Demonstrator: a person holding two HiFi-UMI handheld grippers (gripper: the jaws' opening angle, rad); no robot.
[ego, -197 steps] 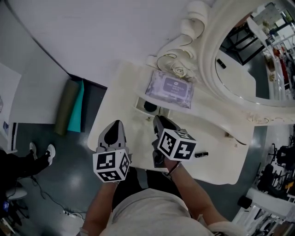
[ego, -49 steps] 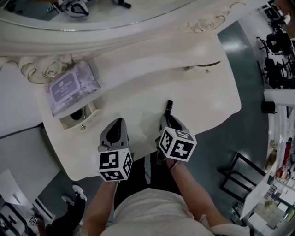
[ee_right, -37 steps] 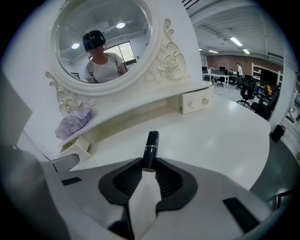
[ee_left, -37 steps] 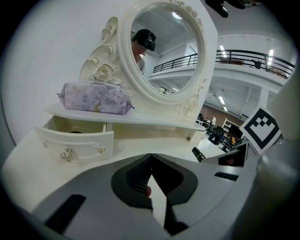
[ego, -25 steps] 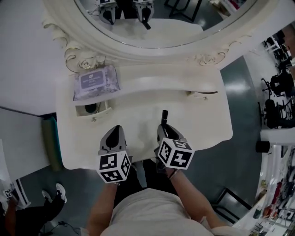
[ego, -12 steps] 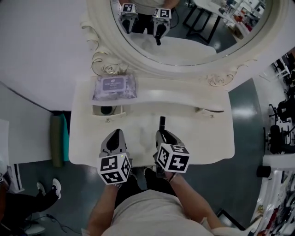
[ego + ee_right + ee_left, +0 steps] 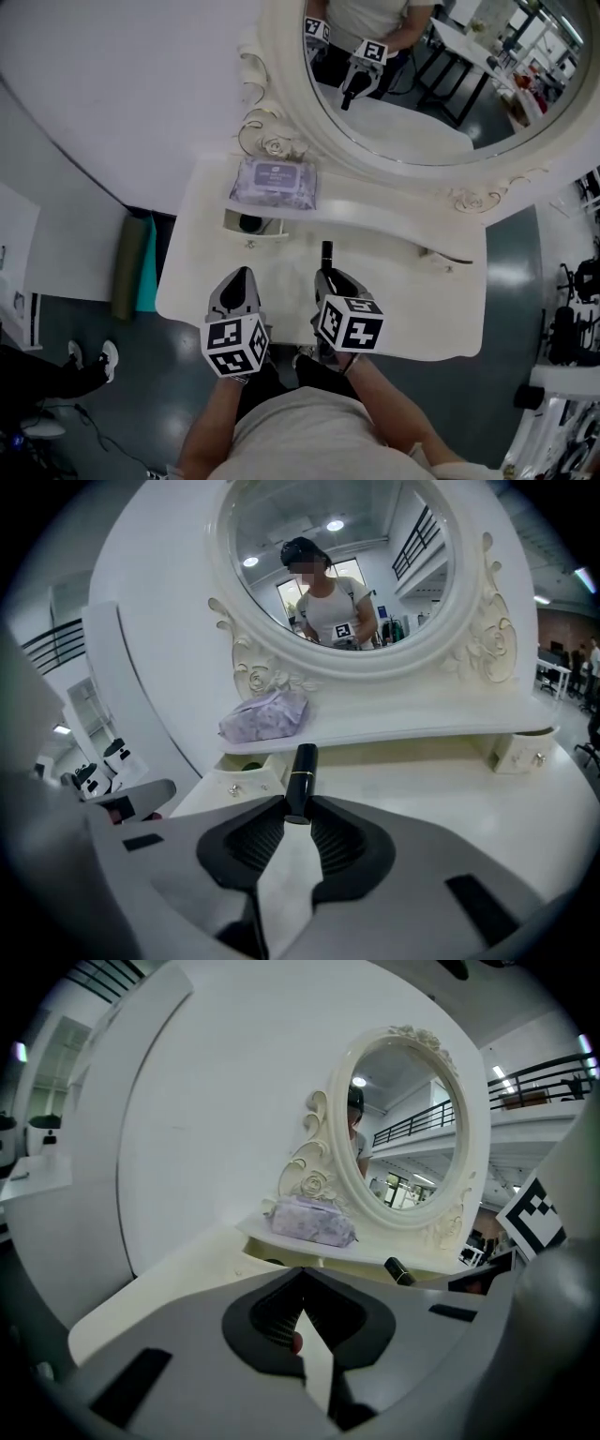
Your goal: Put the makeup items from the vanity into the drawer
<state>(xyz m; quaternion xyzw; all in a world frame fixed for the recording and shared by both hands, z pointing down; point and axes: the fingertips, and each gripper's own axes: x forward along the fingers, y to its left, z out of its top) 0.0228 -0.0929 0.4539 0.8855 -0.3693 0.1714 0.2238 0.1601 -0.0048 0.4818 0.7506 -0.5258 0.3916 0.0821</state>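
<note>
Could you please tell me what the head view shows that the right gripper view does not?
Only the head view: the rolled mats on the floor and the left gripper's marker cube. Only the right gripper view: the right gripper's ribbed pads clamped on the black tube's lower end. Both: that tube, the purple wipes pack, the open drawer and the oval mirror.

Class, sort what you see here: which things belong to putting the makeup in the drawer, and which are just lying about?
Job: lipstick, held by the right gripper; open drawer; vanity.
Lying about: wipes pack; mirror; rolled mats.
</note>
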